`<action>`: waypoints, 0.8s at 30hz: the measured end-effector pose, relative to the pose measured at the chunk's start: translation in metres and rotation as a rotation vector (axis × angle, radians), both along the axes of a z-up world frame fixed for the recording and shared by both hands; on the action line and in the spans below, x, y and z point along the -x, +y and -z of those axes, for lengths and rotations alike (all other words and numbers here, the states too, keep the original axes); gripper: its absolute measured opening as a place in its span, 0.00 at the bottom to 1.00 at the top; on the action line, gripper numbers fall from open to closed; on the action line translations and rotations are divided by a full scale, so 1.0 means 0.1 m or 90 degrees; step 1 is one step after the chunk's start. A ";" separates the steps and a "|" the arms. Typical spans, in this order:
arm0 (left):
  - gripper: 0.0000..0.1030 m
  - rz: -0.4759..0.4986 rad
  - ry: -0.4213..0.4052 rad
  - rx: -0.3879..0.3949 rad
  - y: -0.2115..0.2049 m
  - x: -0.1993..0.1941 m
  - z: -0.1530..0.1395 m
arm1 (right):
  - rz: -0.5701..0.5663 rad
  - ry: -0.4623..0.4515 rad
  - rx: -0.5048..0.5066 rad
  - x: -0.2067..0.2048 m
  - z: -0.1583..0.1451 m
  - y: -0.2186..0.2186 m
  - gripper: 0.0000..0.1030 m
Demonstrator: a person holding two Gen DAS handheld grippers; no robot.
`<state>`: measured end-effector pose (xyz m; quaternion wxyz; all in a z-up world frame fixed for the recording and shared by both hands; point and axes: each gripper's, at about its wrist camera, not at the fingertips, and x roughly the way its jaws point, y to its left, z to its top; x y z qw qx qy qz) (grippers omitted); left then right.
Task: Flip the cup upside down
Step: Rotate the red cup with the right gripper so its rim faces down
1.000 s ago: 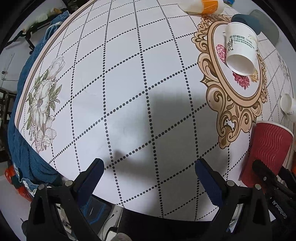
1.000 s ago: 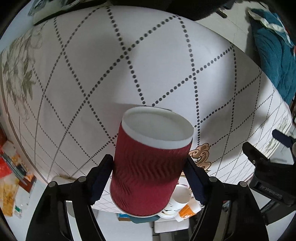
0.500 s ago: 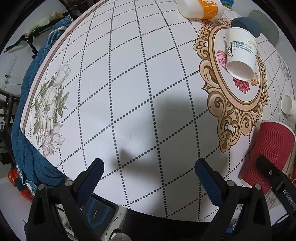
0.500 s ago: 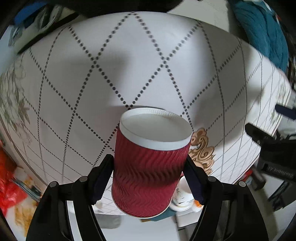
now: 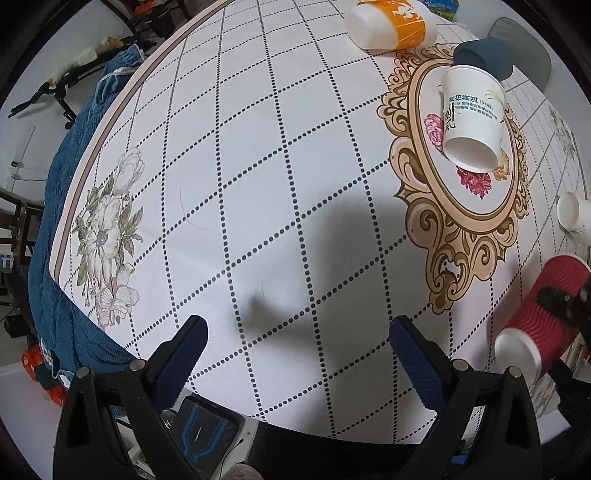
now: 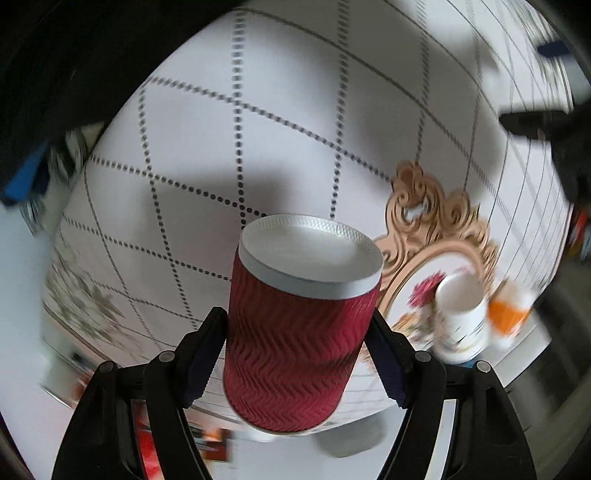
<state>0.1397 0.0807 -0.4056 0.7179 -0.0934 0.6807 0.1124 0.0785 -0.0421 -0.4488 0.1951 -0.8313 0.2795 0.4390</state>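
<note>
A red ribbed paper cup [image 6: 299, 332] with a white base sits between the blue pads of my right gripper [image 6: 295, 343], which is shut on its sides and holds it in the air above the table, base pointing away from me. In the left wrist view the same cup [image 5: 543, 321] shows at the right edge, tilted, white base toward the lower left, with the right gripper's black body across it. My left gripper [image 5: 297, 354] is open and empty over the near edge of the table.
The patterned tablecloth [image 5: 258, 184] covers the table. A white printed paper cup [image 5: 471, 122] lies on its side in the ornate oval. A white and orange bottle [image 5: 391, 24] lies at the far edge, a dark grey object [image 5: 484, 55] behind, a small white cup [image 5: 574, 218] at right.
The right gripper has turned with the red cup, so the cup now tilts with its base swung toward the lower left in the left wrist view. The left gripper drew back slightly.
</note>
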 end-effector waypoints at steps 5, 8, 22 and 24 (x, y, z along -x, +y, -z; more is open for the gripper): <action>0.98 0.009 -0.003 -0.004 0.02 -0.12 -0.07 | 0.183 0.002 0.006 -0.32 0.04 0.09 0.74; 0.98 0.014 -0.004 -0.007 0.00 -0.20 -0.11 | 0.291 0.004 0.009 -0.55 0.07 0.15 0.74; 0.98 0.038 -0.007 -0.012 -0.17 -0.26 -0.10 | 0.719 0.056 0.026 -1.29 0.12 -0.07 0.74; 0.98 0.040 -0.008 -0.012 -0.19 -0.24 -0.11 | 0.784 0.068 0.027 -1.40 0.13 -0.16 0.74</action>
